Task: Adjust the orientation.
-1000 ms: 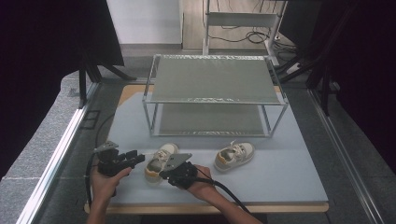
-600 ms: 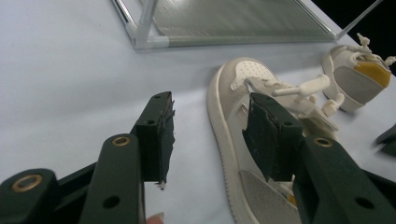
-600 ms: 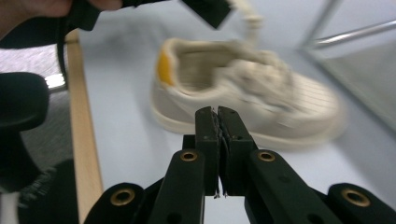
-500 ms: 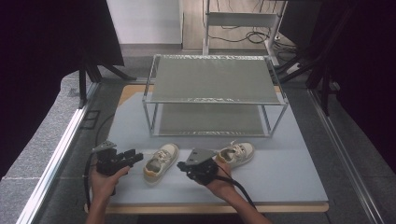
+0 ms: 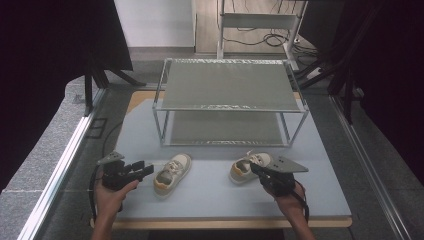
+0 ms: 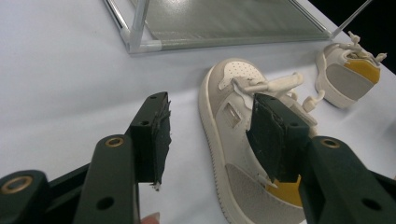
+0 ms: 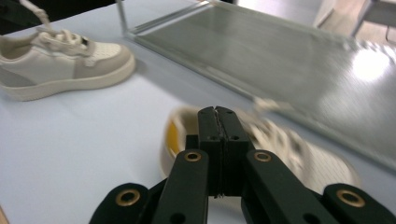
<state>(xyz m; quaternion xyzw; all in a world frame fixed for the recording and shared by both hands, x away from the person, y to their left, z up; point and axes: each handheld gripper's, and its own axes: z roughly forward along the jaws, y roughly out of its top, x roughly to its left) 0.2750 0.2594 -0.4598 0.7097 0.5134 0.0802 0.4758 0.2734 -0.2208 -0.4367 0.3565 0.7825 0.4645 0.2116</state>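
Note:
Two small cream-and-grey sneakers with yellow lining lie on the pale table in front of a metal rack. In the high view the left sneaker [image 5: 172,172] lies just right of my left gripper [image 5: 142,171]. That gripper [image 6: 210,121] stands open and its jaws have just been opening; the sneaker [image 6: 233,154] lies partly behind its right jaw, with no pad pressing on it. My right gripper [image 5: 255,168] is shut on nothing, its tips at the heel of the right sneaker [image 5: 247,165]. In the right gripper view that sneaker [image 7: 289,149] is blurred behind the shut jaws [image 7: 218,116].
A two-shelf metal rack [image 5: 230,100] stands on the table [image 5: 210,200] behind the sneakers, its lower shelf [image 7: 303,60] close ahead of the right gripper. A metal rail [image 5: 60,165] runs along the table's left side. A cable trails from each gripper.
My right gripper has swept to the right, from beside the left sneaker to the heel of the right one, jaws still shut. The left hand has stayed in place.

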